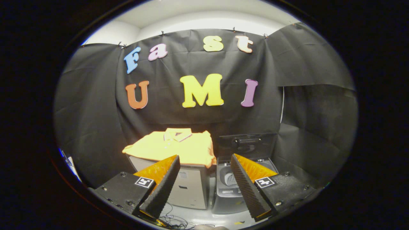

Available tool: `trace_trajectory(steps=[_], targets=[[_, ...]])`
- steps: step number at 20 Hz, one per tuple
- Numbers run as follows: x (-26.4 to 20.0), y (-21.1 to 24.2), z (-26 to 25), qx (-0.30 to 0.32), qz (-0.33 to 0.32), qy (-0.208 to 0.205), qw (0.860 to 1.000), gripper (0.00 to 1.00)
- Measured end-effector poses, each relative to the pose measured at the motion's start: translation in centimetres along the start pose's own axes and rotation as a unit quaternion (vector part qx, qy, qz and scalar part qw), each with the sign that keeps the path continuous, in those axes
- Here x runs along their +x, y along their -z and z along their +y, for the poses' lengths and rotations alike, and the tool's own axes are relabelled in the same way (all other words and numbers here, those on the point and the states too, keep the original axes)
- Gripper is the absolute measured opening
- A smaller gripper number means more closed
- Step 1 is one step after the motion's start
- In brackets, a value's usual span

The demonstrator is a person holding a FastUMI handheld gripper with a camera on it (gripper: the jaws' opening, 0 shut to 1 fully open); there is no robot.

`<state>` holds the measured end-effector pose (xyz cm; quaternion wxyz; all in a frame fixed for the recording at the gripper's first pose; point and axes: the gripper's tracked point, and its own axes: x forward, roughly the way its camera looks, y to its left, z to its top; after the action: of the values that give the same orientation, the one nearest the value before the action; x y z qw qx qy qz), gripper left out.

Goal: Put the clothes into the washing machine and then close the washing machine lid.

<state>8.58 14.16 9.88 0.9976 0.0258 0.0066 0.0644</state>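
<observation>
My gripper is spread wide, holding nothing. Beyond the jaws lies the shirt; I may pinch only a sleeve (it drapes), missing the washing machine.

A pale floor carries two things side by side. On the left stands a light box, with a yellow shirt lying folded flat on its top. Touching or just beside it on the right stands a grey washer, lid raised upright at the far side. Thin dark cables lie on the near floor.

The gripper fingers stand apart, holding nothing.
</observation>
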Motion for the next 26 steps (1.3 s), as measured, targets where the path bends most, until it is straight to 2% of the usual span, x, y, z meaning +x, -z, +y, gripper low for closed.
trace_trajectory(steps=[5, 9, 13, 18, 23, 26], targets=[[6.8, -3.1, 3.9, -0.002, 0.012, -0.012, 1.0, 1.0], [12.7, -4.8, 8.0, 0.004, 0.032, -0.04, 0.999, 1.0], [18.1, -5.0, 11.5, -0.001, 0.05, -0.051, 0.997, 1.0], [24.3, -2.1, 15.7, -0.008, 0.108, -0.059, 0.992, 1.0], [29.4, 1.9, 17.1, -0.031, 0.153, -0.033, 0.987, 1.0], [31.8, 5.2, 17.1, -0.032, 0.198, -0.019, 0.979, 1.0]])
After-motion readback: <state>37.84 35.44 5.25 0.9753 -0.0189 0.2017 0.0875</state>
